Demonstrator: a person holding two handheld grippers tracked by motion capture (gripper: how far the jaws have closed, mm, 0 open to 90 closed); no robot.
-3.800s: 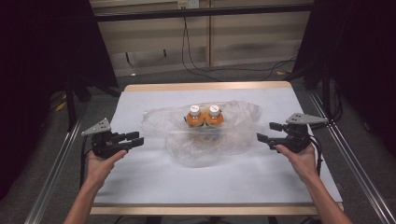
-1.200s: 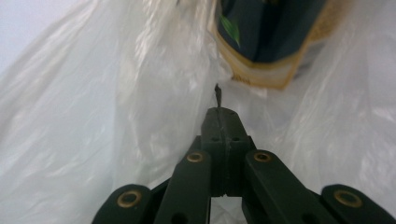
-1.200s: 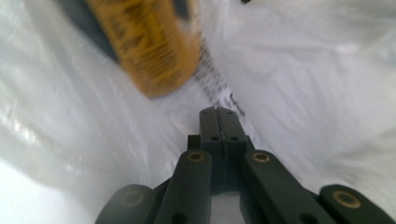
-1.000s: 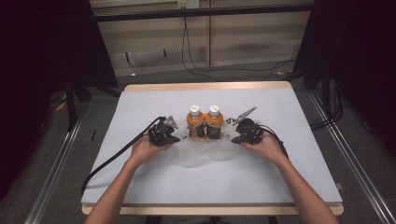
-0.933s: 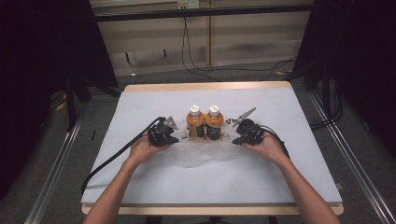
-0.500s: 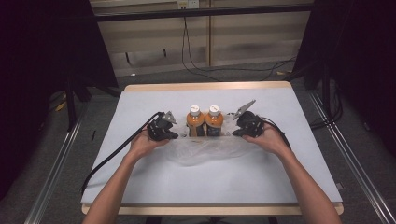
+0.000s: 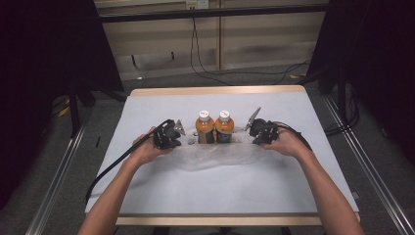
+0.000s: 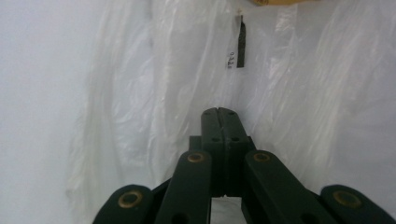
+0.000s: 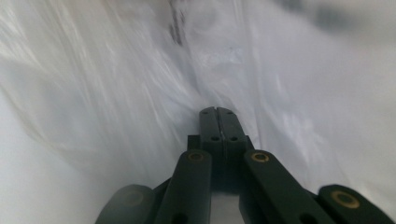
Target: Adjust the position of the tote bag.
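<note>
Hands are holding 2 grippers at either side of 2 orange bottles (image 7: 215, 128), which are standing upright and touching, mid-table on a clear plastic bag (image 7: 215, 155). Left gripper (image 8: 218, 113) is pinching the bag's film with jaws together; right gripper (image 9: 217, 112) is doing likewise on the opposite side.

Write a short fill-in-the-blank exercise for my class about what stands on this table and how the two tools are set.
1. The number of orange bottles standing on the table is ____.
2. Each bottle has a cap coloured ____.
3. The bottles stand on a clear plastic ____.
4. The jaws of the left tool and the right tool are both ____.

Missing words: two; white; bag; shut
</note>
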